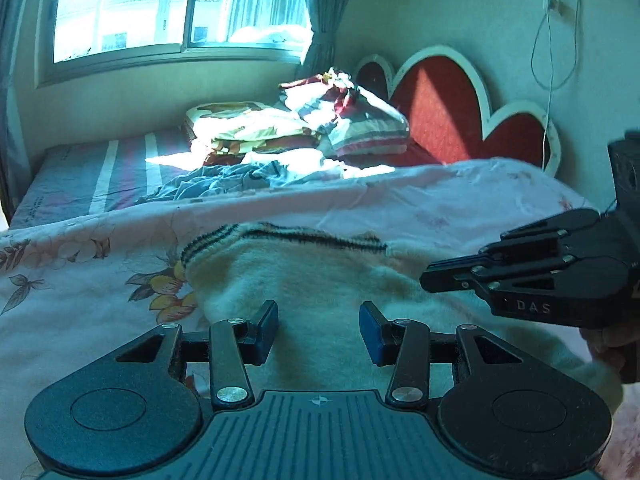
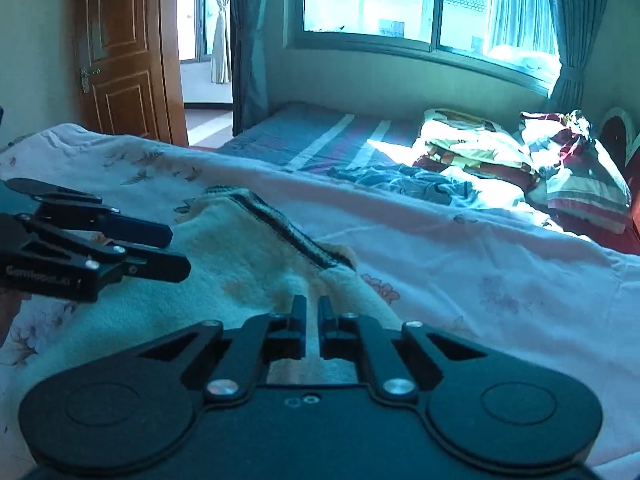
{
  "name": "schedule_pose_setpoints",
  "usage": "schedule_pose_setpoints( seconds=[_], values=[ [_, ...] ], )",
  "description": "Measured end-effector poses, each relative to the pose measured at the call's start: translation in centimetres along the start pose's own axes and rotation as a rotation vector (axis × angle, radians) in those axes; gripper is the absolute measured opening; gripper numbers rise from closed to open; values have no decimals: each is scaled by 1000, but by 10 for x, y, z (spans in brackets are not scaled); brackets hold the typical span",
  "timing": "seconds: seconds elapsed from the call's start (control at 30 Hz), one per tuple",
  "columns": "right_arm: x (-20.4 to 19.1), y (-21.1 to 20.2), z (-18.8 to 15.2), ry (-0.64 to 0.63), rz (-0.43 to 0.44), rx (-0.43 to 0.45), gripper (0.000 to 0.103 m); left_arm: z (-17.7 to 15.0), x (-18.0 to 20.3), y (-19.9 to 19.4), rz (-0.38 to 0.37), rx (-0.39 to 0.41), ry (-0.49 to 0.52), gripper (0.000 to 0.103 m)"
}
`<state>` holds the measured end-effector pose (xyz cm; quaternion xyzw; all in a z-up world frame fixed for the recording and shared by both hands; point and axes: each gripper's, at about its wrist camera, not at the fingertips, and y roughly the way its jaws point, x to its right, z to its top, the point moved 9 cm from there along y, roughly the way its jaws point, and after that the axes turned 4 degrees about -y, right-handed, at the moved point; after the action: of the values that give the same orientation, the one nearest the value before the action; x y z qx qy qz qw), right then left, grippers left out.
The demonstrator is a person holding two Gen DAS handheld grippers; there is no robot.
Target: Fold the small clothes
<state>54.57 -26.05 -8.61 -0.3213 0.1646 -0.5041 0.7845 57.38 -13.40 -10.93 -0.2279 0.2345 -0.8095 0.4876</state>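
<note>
Over the fluffy cream sweater, the left gripper tilts down, jaws wide apart. Beside it, the right gripper tilts down too, pinched nearly closed with nothing held.

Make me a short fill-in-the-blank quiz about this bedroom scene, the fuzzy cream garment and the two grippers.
1. The cream garment has a trim of dark ____ along one edge.
2. It lies on a quilt printed with ____.
3. The left gripper has its jaws ____.
4. The right gripper has its jaws nearly ____.

Missing words: stripes; flowers; open; shut
</note>
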Motion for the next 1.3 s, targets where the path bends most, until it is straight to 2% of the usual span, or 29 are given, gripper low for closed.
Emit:
schedule_pose_setpoints(
  seconds=[0.03,0.07,0.13,0.2,0.23,0.3,0.33,0.37,0.43,0.5,0.53,0.57,0.6,0.67,0.7,0.73,0.8,0.83,0.9,1.07,1.13,1.23,1.27,1.3],
  values=[
    [2,10,-8,1,-18,-50,5,-6,4,4,25,-21,40,44],
    [3,14,-13,-9,-25,-59,4,-9,6,4,37,-25,66,44],
    [6,3,-11,18,-15,-33,7,-6,11,-9,32,-8,80,44],
    [3,-21,-3,22,14,57,15,-5,14,-21,9,17,68,44],
    [-1,-28,-2,13,32,81,16,-7,16,-23,9,13,70,44],
    [-8,-24,-9,-11,57,44,10,-16,15,-16,25,-20,66,44],
    [-8,-13,-19,-26,34,-20,10,-20,15,-14,29,-21,71,44],
    [-6,-9,-25,-39,12,-31,10,-21,16,-15,32,-16,77,45],
    [-3,-17,-24,5,21,-14,12,-17,19,-24,33,-17,75,45],
    [-2,-35,-18,26,26,46,16,-15,23,-36,32,-3,80,67],
    [-2,-45,-17,32,32,70,16,-17,25,-42,37,11,83,90],
    [-4,-50,-19,36,41,75,17,-20,27,-45,43,13,92,93],
    [-7,-50,-25,28,49,66,18,-25,29,-44,52,-1,106,93],
    [-10,-34,-45,-13,14,-30,18,-36,30,-38,78,-32,116,93],
    [-11,-36,-45,-18,5,-5,19,-38,30,-40,88,-26,108,93],
    [-10,-38,-44,-1,1,-16,21,-38,31,-43,93,-25,101,93],
    [-8,-49,-36,36,-20,-13,33,-36,30,-52,119,-18,109,93],
    [-8,-61,-30,37,-24,33,36,-35,32,-58,125,-8,121,93],
    [-14,-83,-26,36,-6,98,35,-36,34,-67,128,-3,127,93],
    [-27,-99,-48,44,28,76,31,-45,38,-89,131,-4,101,93],
    [-31,-97,-61,21,11,50,29,-55,38,-93,131,-15,82,93],
    [-36,-85,-78,-49,-31,25,36,-75,28,-86,120,-59,6,93],
    [-39,-81,-83,-97,-63,34,48,-78,25,-84,118,-60,-24,97],
    [-39,-78,-86,-98,-93,37,49,-80,21,-82,132,-58,-40,100]
  ],
)
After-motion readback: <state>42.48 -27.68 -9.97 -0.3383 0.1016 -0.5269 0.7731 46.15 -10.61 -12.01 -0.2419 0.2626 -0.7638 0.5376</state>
